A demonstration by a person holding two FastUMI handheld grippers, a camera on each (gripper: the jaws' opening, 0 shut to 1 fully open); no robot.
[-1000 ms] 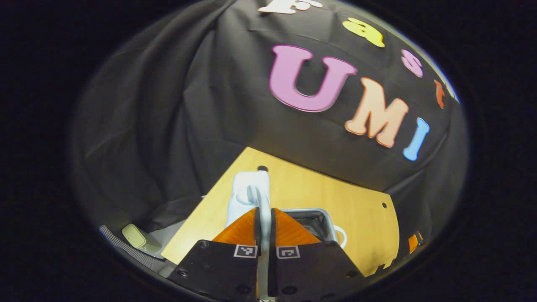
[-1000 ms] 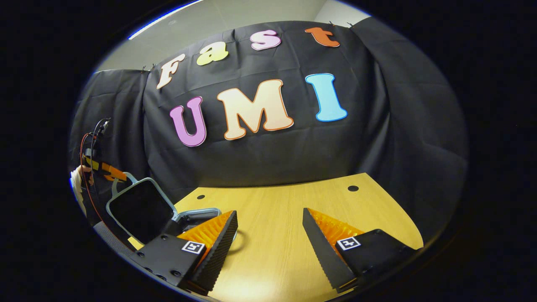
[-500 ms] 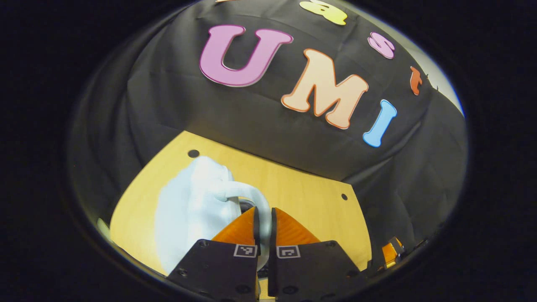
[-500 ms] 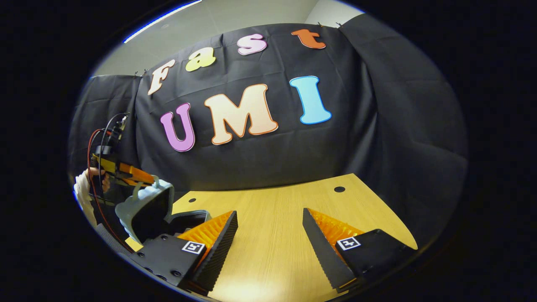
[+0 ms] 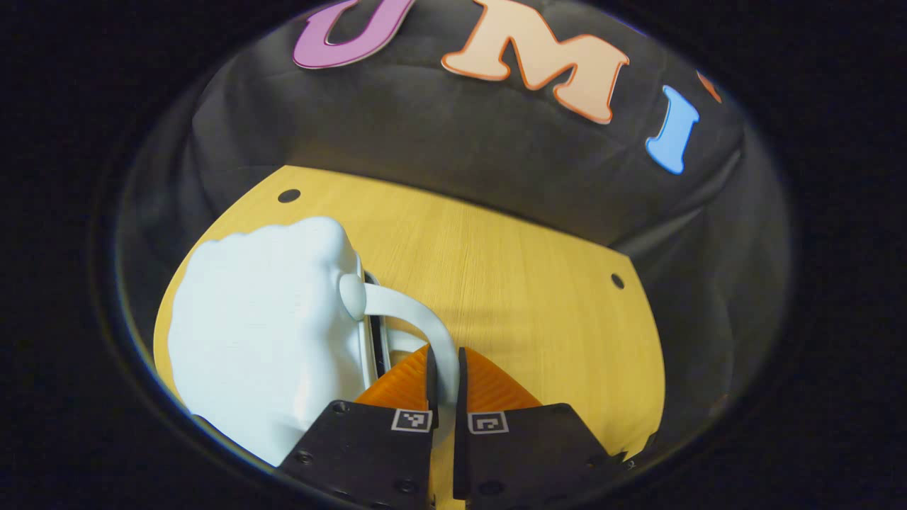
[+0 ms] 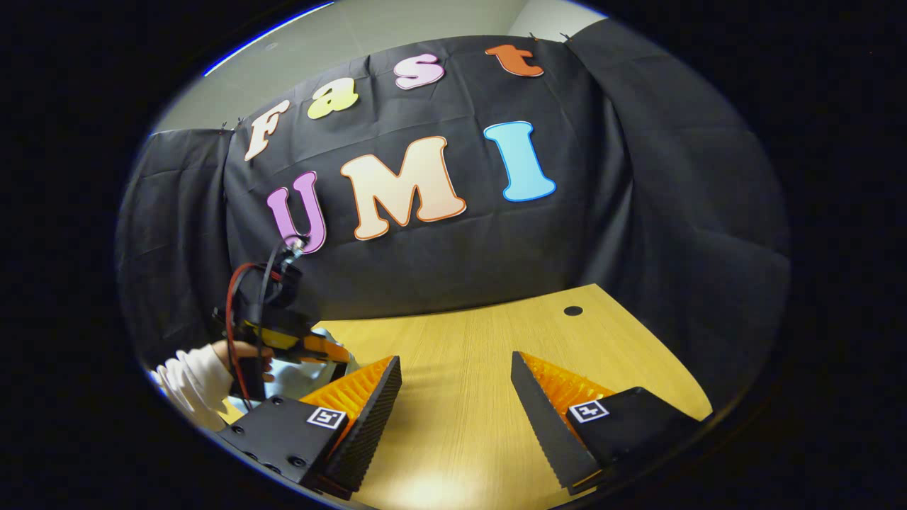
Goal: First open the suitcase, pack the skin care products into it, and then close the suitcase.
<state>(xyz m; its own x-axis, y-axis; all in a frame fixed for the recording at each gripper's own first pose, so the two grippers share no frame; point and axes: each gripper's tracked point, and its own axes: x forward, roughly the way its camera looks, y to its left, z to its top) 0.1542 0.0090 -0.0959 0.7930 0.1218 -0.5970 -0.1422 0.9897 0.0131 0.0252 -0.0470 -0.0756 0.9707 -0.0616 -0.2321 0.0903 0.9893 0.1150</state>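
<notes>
The pale blue suitcase (image 5: 262, 340) lies on the wooden table (image 5: 524, 297) at the left of the left gripper view. Its lid is down, with a thin dark slit left along the rim. My left gripper (image 5: 445, 375) is shut on the suitcase's white arched handle (image 5: 418, 319), which runs down between the orange fingers. In the right gripper view, the left gripper (image 6: 339, 352) and the hand in a white sleeve (image 6: 191, 375) holding it sit low over the suitcase (image 6: 297, 375) at the far left. My right gripper (image 6: 457, 397) hangs open above the table, with nothing between its fingers.
Bare yellow tabletop (image 6: 468, 354) stretches ahead of the right gripper to the black cloth wall. Two small round holes (image 5: 288, 195) (image 5: 617, 281) mark the table's far corners. Red and black cables (image 6: 244, 283) rise from the left gripper.
The left gripper has swung the lid down by its handle, from standing upright to lying almost flat on the case. The right gripper has stayed open in about the same place.
</notes>
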